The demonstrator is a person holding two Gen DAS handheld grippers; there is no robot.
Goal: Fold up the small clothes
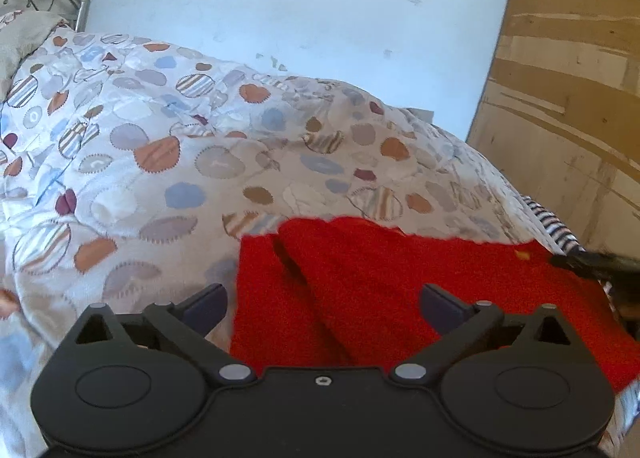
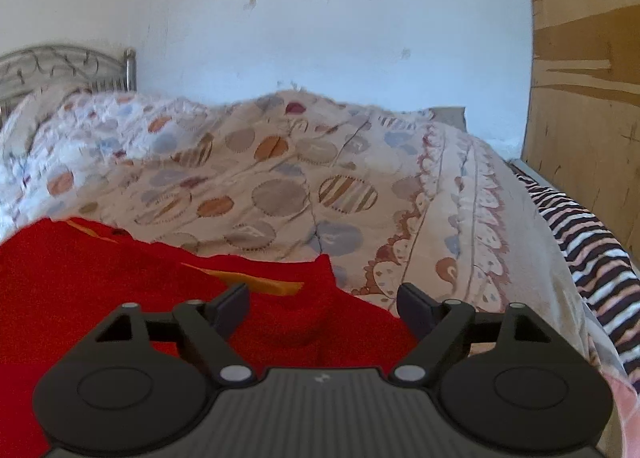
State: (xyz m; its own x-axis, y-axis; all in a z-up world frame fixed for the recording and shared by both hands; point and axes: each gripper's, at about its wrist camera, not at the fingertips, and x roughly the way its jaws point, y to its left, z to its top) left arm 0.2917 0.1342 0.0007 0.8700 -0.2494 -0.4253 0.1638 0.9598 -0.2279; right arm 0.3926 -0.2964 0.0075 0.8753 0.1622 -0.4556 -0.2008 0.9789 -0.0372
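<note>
Nearest in the left wrist view, the left gripper [image 1: 323, 308] has its jaws spread wide, with nothing pinched between them. The red garment [image 1: 360, 290] lies directly under and ahead of it, filling the gap between the fingers and running on past the right finger toward the right edge of the view. Its left edge falls just inside the left finger, so that finger hangs over the quilt [image 1: 160, 146] rather than over the cloth. A fold ridge crosses the red fabric diagonally just ahead of the jaws.

In the right wrist view, the right gripper [image 2: 323, 308] also stands apart and holds nothing. Here the red garment [image 2: 100, 278] spreads beneath the jaws and away to the left of them; its right corner ends just ahead of the gap, near the right finger. An orange stripe [image 2: 260, 282] shows on the cloth just beyond the left finger.

Beyond the garment, the patterned quilt rises in a rumpled mound. To the right of both grippers a black-and-white striped cloth [image 2: 592, 250] lies along the bed's edge. Farther off stand a metal headboard [image 2: 60, 70] at the left, a pale wall [image 2: 340, 38] behind, and a wooden panel [image 2: 584, 78] at the right.
</note>
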